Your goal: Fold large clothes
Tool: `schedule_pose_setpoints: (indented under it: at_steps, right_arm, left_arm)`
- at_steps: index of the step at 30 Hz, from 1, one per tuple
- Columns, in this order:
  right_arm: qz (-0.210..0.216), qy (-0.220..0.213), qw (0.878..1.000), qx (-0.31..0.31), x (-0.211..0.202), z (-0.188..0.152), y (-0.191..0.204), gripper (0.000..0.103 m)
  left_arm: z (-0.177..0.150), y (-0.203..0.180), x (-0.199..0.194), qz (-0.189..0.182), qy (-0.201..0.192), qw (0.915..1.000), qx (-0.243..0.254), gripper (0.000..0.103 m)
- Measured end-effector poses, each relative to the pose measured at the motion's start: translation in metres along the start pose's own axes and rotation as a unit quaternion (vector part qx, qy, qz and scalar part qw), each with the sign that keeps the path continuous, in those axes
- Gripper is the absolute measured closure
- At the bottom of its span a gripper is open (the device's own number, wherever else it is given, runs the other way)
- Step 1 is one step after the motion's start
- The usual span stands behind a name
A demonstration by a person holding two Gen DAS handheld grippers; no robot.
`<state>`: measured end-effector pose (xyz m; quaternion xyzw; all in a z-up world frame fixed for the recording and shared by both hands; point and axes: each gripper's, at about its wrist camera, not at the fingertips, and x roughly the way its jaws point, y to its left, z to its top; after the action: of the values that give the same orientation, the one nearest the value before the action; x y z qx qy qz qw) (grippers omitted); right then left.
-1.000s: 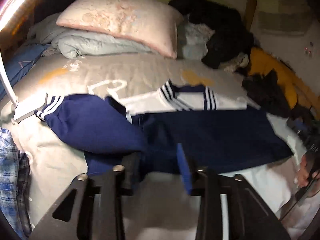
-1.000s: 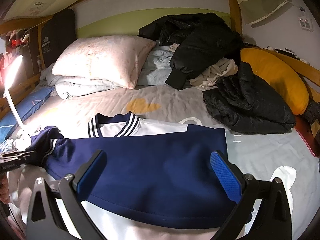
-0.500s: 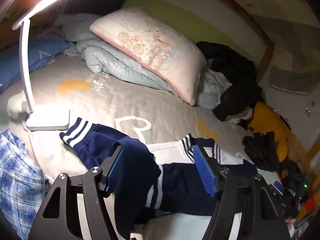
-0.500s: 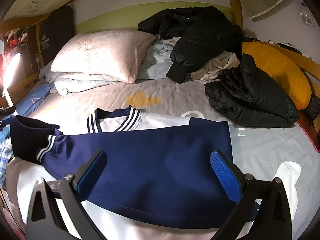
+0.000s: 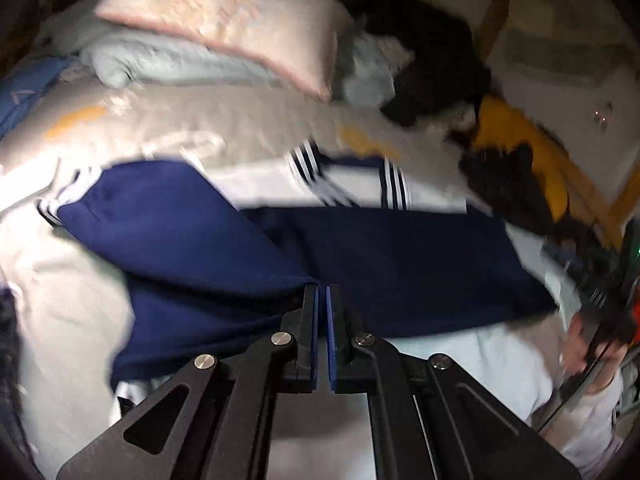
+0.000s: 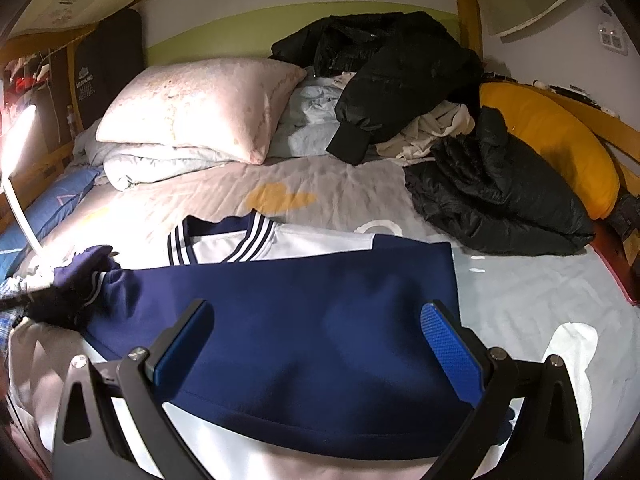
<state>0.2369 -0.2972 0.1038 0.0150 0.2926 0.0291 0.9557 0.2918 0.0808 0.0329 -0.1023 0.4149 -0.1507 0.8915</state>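
A navy and white sweatshirt (image 6: 312,320) with a striped collar lies flat on the bed; it also shows in the left wrist view (image 5: 400,264). Its left sleeve (image 5: 180,232) is folded across toward the body. My left gripper (image 5: 322,296) is shut, its tips at the edge of the sleeve fabric; the view is blurred, so I cannot tell whether cloth is pinched. My right gripper (image 6: 316,344) is open and empty, hovering just above the sweatshirt's lower body. The striped sleeve cuff (image 6: 90,276) lies at the left.
A pink pillow (image 6: 200,108) on folded bedding sits at the head. Black jackets (image 6: 400,76) and a dark padded coat (image 6: 492,208) lie at the right, by an orange cushion (image 6: 556,140). A lit lamp (image 6: 16,148) stands at the left edge.
My left gripper has closed from wide open and dropped back to the sleeve at the sweatshirt's left side. The sleeve now lies lower and flatter. My right gripper has barely moved.
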Motion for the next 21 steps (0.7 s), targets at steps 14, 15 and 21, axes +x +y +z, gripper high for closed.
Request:
schedule_pose_setpoints:
  at_steps: [14,15,21]
  right_arm:
    - [0.000,0.000,1.000,0.009,0.001,0.002,-0.007,0.000]
    - [0.000,0.001,1.000,0.010,0.001,0.002,-0.007,0.000]
    - [-0.003,0.004,1.000,0.008,0.003,0.001,-0.006,0.000]
  left_arm:
    - [-0.014,-0.038,-0.009,0.016,0.020,0.9954,0.093,0.044]
    - [-0.014,-0.041,-0.014,0.019,0.017,0.9947,0.100,0.044]
    - [-0.002,-0.030,-0.040,0.027,-0.001,0.9968,0.076,0.028]
